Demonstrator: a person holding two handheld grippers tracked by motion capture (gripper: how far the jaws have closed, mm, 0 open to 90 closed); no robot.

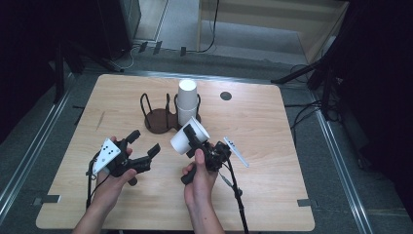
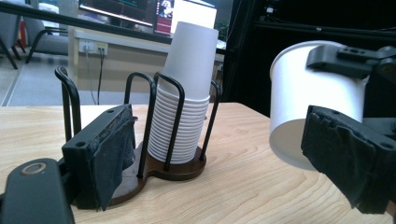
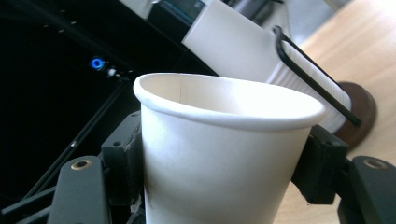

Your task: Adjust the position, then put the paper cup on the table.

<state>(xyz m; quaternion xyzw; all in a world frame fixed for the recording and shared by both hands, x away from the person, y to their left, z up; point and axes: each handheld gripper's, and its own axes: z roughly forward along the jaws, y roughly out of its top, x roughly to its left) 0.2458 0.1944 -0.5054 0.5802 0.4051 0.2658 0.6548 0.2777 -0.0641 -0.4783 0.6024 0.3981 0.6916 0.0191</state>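
Note:
My right gripper (image 1: 193, 135) is shut on a white paper cup (image 1: 187, 138), held tilted above the middle of the wooden table (image 1: 272, 185). In the right gripper view the cup (image 3: 219, 154) sits pressed between both black jaws, rim up. Behind it a tall stack of white cups (image 1: 187, 102) stands in a black wire holder with a brown base (image 1: 158, 122). My left gripper (image 1: 144, 142) is open and holds nothing, just left of the cup. In the left gripper view its pads (image 2: 112, 154) stand wide apart, with the stack (image 2: 187, 102) ahead and the held cup (image 2: 303, 98) to the right.
A small dark round hole (image 1: 225, 96) lies in the table behind the holder. The holder's left ring (image 1: 148, 105) has no cups in it. Cables and stand legs (image 1: 302, 73) lie on the floor beyond the table's far edge.

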